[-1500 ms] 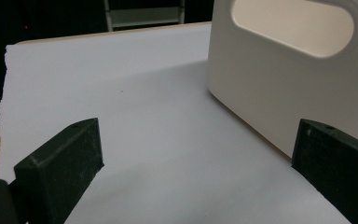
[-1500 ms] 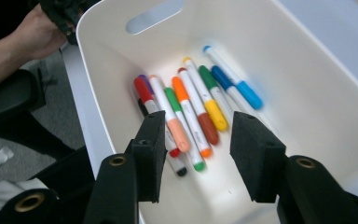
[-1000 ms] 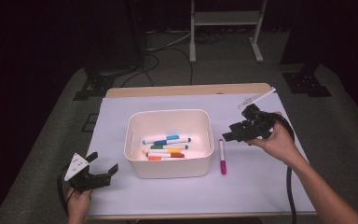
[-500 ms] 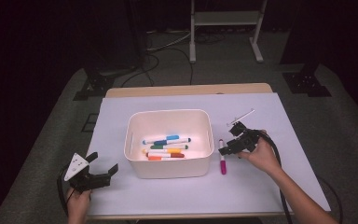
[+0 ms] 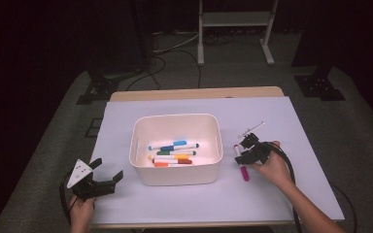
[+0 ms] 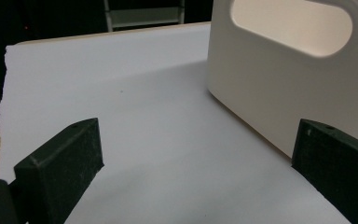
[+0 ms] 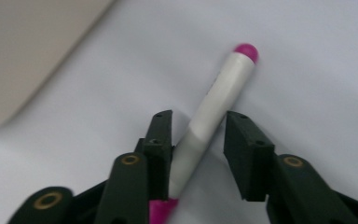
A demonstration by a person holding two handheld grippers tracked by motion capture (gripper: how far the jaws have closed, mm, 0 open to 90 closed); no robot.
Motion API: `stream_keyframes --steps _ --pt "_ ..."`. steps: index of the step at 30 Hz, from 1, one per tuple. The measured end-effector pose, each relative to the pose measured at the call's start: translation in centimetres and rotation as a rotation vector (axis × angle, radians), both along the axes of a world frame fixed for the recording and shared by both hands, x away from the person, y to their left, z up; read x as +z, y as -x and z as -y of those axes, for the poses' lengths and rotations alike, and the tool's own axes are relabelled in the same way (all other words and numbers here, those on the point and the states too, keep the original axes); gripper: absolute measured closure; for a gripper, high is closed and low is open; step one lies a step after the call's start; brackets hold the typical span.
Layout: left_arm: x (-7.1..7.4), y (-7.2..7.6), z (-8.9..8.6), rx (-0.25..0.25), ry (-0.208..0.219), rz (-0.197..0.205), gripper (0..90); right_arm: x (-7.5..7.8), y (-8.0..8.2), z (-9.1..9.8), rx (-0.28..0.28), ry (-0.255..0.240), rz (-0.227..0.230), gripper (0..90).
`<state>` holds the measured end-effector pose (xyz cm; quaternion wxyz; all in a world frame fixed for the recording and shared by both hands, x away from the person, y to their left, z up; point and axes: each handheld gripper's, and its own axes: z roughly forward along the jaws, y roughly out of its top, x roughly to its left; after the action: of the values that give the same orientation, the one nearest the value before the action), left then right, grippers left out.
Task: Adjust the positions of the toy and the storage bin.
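Presently, my right claw [image 7: 196, 140]: closing around the magenta marker [image 7: 214, 107], one pad touching, the other apart.
My left claw [image 6: 191, 172]: spread, empty.
Marker: flat on table [image 5: 272, 121].

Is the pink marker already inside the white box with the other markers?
No, the pink marker lies on the table beside the white box, between the right gripper jaws.

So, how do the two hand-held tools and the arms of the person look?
Both tongs are black, with blocky flat jaws. The left tongs carry a grey three-cornered plate on top. The right tongs show brass-coloured rivets near the jaws in the right gripper view, and a thick black cable trails along the forearm. No sleeves are visible on the forearms.
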<state>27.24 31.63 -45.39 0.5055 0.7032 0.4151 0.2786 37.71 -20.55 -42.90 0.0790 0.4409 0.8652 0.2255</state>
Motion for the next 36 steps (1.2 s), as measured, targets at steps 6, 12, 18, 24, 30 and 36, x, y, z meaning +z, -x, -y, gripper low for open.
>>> stream_keyframes --steps 6,12,18,24,30,36 --pt "0.0 0.0 0.0 0.002 -0.001 0.000 0.5 -0.3 0.7 2.1 -0.033 0.012 0.016 73.8" --pt "0.0 0.0 0.0 0.002 0.000 -0.001 0.6 -0.3 1.0 3.4 -0.049 -0.015 0.005 75.8" --pt "0.0 0.0 0.0 0.002 -0.001 -0.002 0.6 0.4 1.5 4.7 -0.057 -0.090 -0.022 75.9" --pt "0.0 0.0 0.0 0.003 -0.001 -0.002 0.5 2.4 2.0 5.4 -0.050 -0.146 -0.012 75.9" --pt "0.0 0.0 0.0 0.003 -0.002 -0.003 0.5 6.2 2.6 5.3 -0.020 -0.216 0.020 75.9" --pt "0.0 0.0 0.0 0.003 -0.002 -0.002 0.5 10.2 3.0 4.4 0.038 -0.251 0.052 75.9"
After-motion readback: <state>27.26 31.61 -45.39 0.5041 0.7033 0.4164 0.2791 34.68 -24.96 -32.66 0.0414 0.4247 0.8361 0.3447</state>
